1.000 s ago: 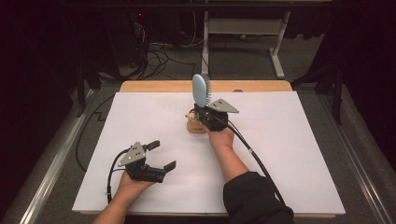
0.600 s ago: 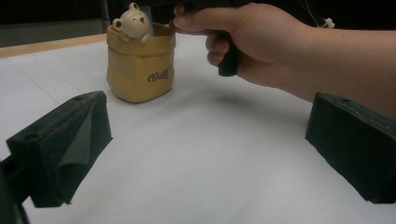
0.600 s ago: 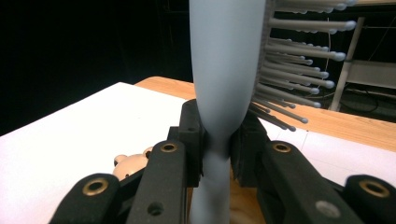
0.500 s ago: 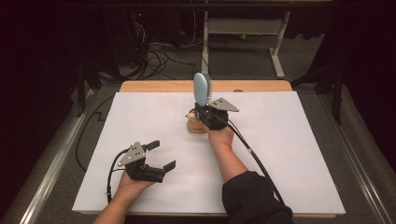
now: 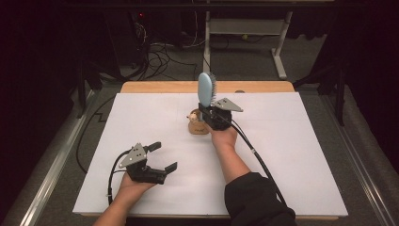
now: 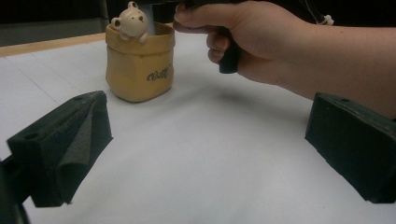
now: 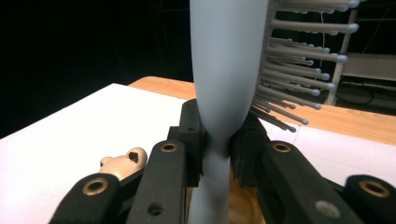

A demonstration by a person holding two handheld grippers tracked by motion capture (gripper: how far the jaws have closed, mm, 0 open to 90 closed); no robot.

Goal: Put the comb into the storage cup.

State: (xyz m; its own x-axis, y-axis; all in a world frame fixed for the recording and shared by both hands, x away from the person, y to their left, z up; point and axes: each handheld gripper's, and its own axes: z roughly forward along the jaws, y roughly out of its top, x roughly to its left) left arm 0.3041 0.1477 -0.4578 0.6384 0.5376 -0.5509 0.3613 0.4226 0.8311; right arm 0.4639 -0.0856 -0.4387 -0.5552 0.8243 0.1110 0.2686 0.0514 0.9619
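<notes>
Clamped at its narrow neck by the right gripper (image 7: 215, 154), the pale blue hairbrush (image 5: 205, 88) stands upright just above the bear pot (image 6: 139, 60), so it should sink straight in, while the left gripper (image 5: 158, 157) waits wide open; the pot's dark script is unreadable.

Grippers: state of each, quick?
Left gripper: open, holding nothing.
Right gripper: shut on the hairbrush, above the bear pot.
</notes>
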